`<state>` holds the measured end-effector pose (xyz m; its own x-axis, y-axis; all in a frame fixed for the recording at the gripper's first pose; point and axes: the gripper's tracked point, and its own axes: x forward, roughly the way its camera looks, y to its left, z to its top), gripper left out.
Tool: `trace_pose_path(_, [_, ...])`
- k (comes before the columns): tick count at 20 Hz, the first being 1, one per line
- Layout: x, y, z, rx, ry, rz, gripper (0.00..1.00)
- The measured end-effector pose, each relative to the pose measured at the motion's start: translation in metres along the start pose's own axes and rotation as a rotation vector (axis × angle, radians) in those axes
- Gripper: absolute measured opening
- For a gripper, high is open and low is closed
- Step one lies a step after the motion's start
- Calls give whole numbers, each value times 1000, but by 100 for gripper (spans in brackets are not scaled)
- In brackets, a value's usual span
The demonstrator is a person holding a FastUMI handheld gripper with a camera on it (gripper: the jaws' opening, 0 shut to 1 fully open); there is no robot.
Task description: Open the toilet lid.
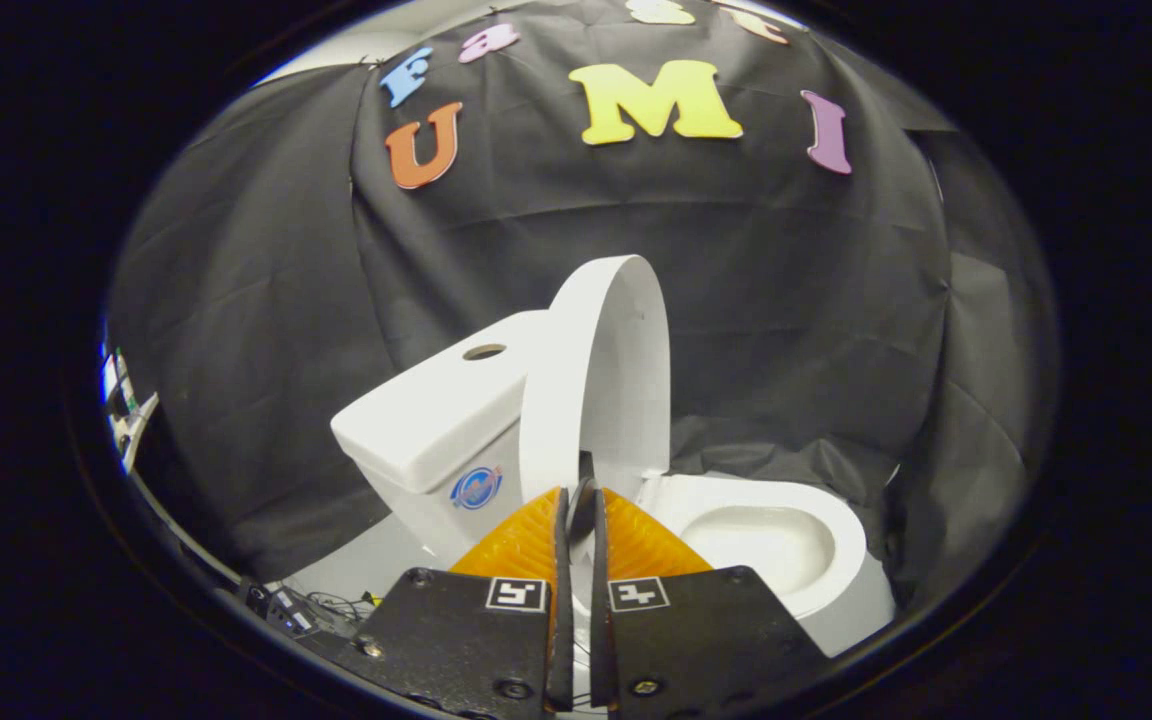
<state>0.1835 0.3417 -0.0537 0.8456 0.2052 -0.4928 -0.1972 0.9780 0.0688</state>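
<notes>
looking down my tongs [579, 505]: orange fingers [521, 545] nearly closed, only a thin gap, pinching the lower edge of the toilet lid [601, 375]. lid's raised upright beside the tank [436, 410], bowl [776, 540] uncovered just beyond.

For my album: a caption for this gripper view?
Gripper shut on the raised lid, bowl uncovered beside the tank.

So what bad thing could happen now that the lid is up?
The lid stands nearly upright beside the tank, with the gripper fingers almost closed at its lower edge. If the lid is not tipped back far enough when the gripper lets go, it might fall shut onto the bowl with a bang. Also, pulling the closed fingers away carelessly could drag the lid forward again.
</notes>
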Motion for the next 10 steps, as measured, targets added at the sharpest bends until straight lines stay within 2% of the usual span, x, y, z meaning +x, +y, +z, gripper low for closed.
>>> trace_pose_path(10, [15, 36, -4, -121, -2, 14, 10])
